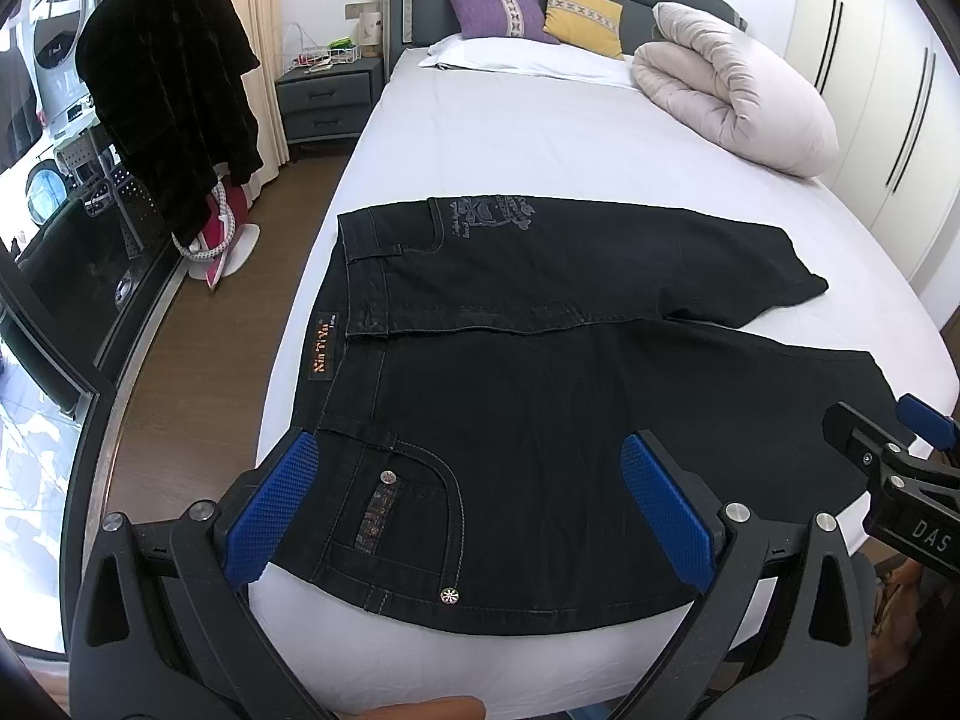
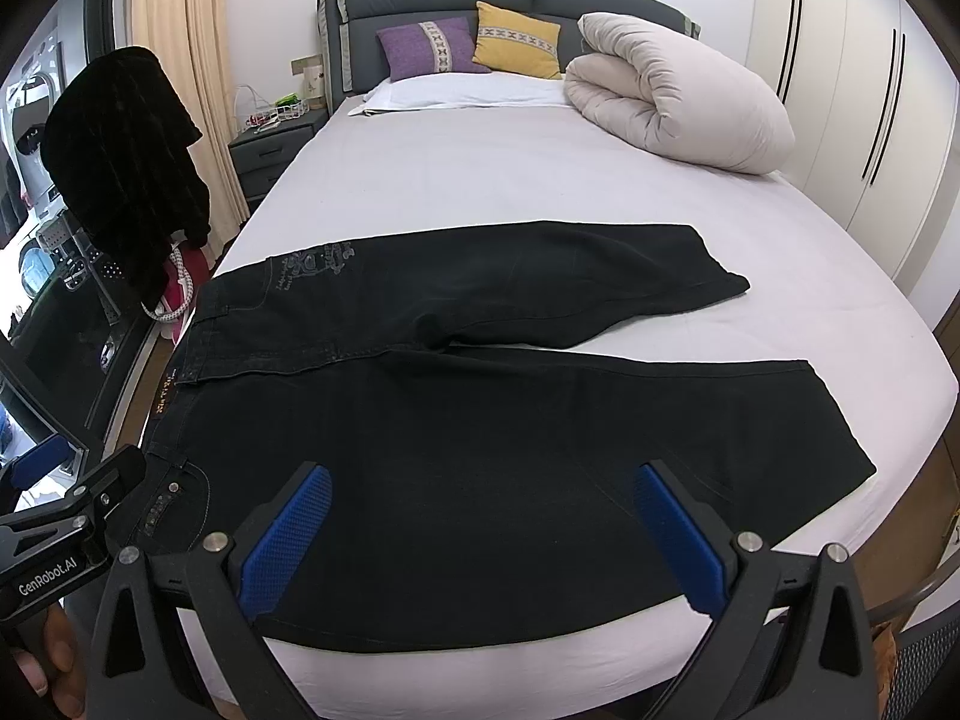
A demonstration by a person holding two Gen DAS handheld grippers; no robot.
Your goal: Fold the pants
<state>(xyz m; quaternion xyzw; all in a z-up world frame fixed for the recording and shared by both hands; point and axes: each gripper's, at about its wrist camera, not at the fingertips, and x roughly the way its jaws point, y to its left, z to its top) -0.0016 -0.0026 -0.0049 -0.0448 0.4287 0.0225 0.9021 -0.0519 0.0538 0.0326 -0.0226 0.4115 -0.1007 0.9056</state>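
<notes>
Black jeans (image 1: 540,396) lie flat across the foot of the bed, waistband to the left, both legs spread apart to the right; they also show in the right wrist view (image 2: 480,420). My left gripper (image 1: 474,504) is open and empty, hovering over the waist and front pocket near the bed's near edge. My right gripper (image 2: 486,540) is open and empty, over the near leg's thigh. The right gripper shows at the right edge of the left wrist view (image 1: 888,456), and the left gripper shows at the left edge of the right wrist view (image 2: 78,504).
The bed's white sheet (image 1: 540,144) stretches beyond the jeans. A rolled duvet (image 1: 732,90) and pillows (image 1: 528,18) lie at the headboard. A dark coat on a stand (image 1: 174,90) and a nightstand (image 1: 327,99) stand left of the bed. Wardrobes (image 2: 870,90) line the right.
</notes>
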